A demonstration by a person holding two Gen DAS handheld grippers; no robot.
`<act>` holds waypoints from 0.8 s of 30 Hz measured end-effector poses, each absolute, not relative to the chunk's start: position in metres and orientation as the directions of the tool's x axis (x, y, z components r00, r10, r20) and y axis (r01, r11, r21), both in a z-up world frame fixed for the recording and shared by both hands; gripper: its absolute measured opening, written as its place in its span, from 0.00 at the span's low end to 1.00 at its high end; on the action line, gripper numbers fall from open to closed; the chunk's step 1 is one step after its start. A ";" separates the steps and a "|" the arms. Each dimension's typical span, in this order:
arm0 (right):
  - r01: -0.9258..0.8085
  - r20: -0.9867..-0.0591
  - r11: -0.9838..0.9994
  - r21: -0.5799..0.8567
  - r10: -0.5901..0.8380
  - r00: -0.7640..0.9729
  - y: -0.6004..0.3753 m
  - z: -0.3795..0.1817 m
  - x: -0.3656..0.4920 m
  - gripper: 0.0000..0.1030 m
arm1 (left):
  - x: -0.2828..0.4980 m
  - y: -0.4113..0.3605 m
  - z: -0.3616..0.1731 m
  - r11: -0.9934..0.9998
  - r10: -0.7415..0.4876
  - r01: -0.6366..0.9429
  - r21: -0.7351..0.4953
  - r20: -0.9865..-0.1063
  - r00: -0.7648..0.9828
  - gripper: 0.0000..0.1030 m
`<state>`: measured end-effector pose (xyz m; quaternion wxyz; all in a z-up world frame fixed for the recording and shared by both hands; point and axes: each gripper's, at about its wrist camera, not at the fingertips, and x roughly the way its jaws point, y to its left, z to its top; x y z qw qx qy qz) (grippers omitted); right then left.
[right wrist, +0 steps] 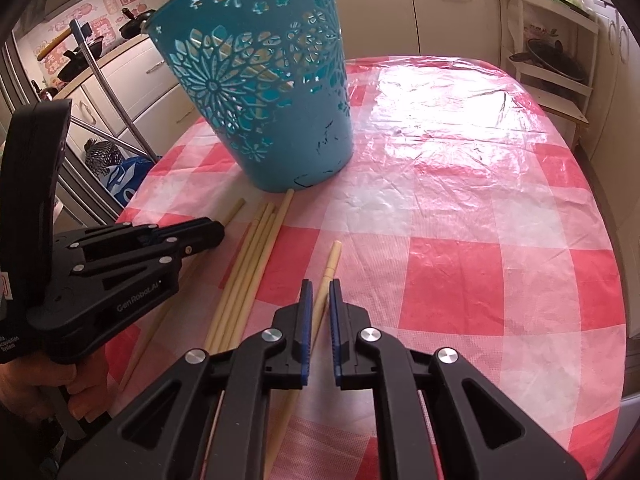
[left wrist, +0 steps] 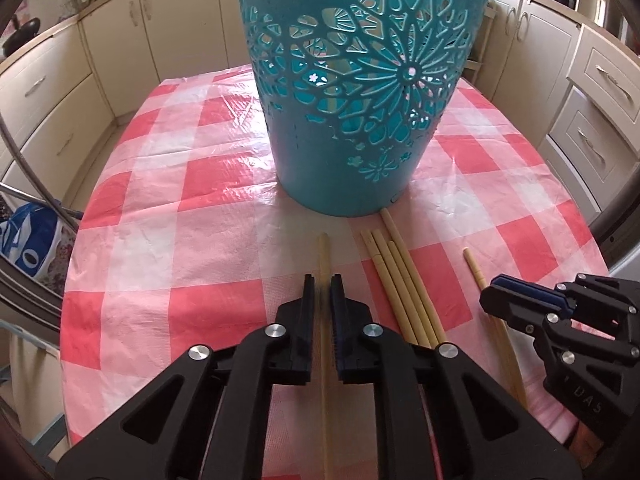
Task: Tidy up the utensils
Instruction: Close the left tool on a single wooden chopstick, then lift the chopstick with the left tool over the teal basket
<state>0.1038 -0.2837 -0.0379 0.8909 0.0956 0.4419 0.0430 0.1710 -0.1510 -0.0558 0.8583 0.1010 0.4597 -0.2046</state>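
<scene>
My left tool (left wrist: 321, 280) and right tool (right wrist: 319, 286) each pinch one chopstick (left wrist: 324, 256); their thin grips could slip before the basket (left wrist: 360, 80) at top.

Bright daylight, strong fisheye bending

White glare washes the glossy red-and-white checked plastic tablecloth (right wrist: 432, 92); dark vignetted corners, sharp focus, soft shadows.

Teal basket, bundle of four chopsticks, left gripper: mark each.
teal basket (left wrist: 340, 168), left wrist view, lower wall.
bundle of four chopsticks (right wrist: 256, 256), right wrist view, mid-shafts.
left gripper (left wrist: 321, 286), left wrist view, between fingertips.
</scene>
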 end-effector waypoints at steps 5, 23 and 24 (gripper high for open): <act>0.004 -0.776 0.979 0.203 0.159 0.610 -0.282 -0.038 0.104 0.09 | 0.168 -0.157 -0.057 0.903 -0.229 0.428 0.027 -0.814 0.534 0.13; 0.002 -0.768 0.978 0.211 0.164 0.619 -0.284 -0.039 0.104 0.08 | 0.144 -0.160 -0.052 0.879 -0.264 0.476 0.026 -0.805 0.532 0.04; 0.003 -0.768 0.978 0.211 0.164 0.619 -0.284 -0.039 0.104 0.08 | 0.142 -0.159 -0.051 0.879 -0.266 0.476 0.025 -0.804 0.533 0.04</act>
